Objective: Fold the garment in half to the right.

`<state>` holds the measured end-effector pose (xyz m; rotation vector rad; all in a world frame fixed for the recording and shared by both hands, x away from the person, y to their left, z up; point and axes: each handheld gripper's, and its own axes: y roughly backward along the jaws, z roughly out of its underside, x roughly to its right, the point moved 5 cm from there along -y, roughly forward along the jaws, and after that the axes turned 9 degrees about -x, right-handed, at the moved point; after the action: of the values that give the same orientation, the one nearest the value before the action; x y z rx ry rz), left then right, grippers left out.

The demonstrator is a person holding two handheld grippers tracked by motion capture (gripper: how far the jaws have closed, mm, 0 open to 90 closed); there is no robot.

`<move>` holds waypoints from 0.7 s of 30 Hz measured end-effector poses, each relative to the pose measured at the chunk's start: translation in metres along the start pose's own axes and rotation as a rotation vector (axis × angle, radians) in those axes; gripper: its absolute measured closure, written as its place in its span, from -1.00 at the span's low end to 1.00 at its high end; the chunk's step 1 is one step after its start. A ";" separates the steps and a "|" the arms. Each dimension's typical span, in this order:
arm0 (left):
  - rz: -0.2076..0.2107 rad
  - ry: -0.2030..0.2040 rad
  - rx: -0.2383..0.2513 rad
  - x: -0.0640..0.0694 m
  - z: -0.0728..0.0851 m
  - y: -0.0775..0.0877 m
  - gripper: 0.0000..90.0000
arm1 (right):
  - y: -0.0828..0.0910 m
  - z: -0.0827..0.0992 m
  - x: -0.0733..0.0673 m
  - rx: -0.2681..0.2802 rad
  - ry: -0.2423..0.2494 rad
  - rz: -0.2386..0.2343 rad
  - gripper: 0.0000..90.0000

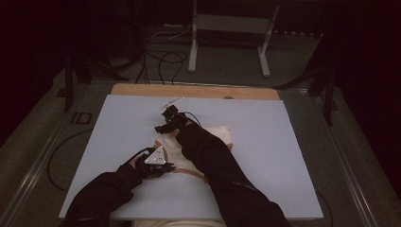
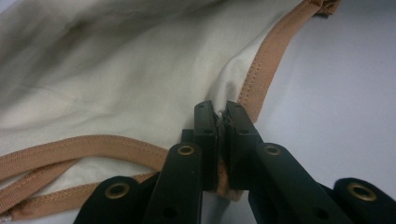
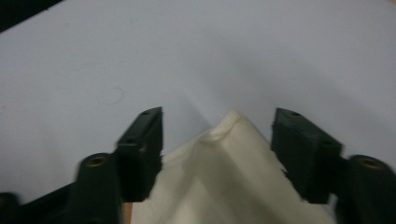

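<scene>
No readable text or labels (cloth and table alike)

Black long sleeves [image 1: 222,175] on both forearms. Left gripper [image 2: 222,122]: matte black blocky jaws, brass-ringed rivet holes, grey three-cornered plate [image 1: 156,156] on top. Right gripper [image 3: 217,140]: same black jaws, brass eyelets, thin black cable [image 1: 193,117] trailing.

The worktop [image 1: 265,156] lies bare along its left edge, its right half and its far right corner, so a hand-held gripper could pass there. Near the middle, the cream cloth [image 1: 215,135] and the two sleeved forearms block the way. A small white item [image 1: 172,101] lies near the far edge
</scene>
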<state>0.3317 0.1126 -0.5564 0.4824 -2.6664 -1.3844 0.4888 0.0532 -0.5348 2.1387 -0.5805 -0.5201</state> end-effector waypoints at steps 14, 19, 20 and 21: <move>0.003 0.017 0.006 0.000 0.000 0.000 0.92 | -0.023 0.000 0.002 -0.067 0.046 0.074 0.30; -0.001 0.016 0.004 0.000 0.000 0.000 0.92 | -0.025 -0.002 0.000 -0.087 0.107 0.138 0.47; -0.001 0.013 0.001 0.000 0.000 0.000 0.92 | -0.025 -0.002 0.000 -0.091 0.113 0.152 0.56; 0.000 0.014 0.000 0.000 0.000 0.000 0.92 | -0.024 -0.002 0.000 -0.093 0.120 0.161 0.61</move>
<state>0.3320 0.1124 -0.5560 0.4908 -2.6559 -1.3755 0.4951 0.0675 -0.5536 2.0001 -0.6419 -0.3221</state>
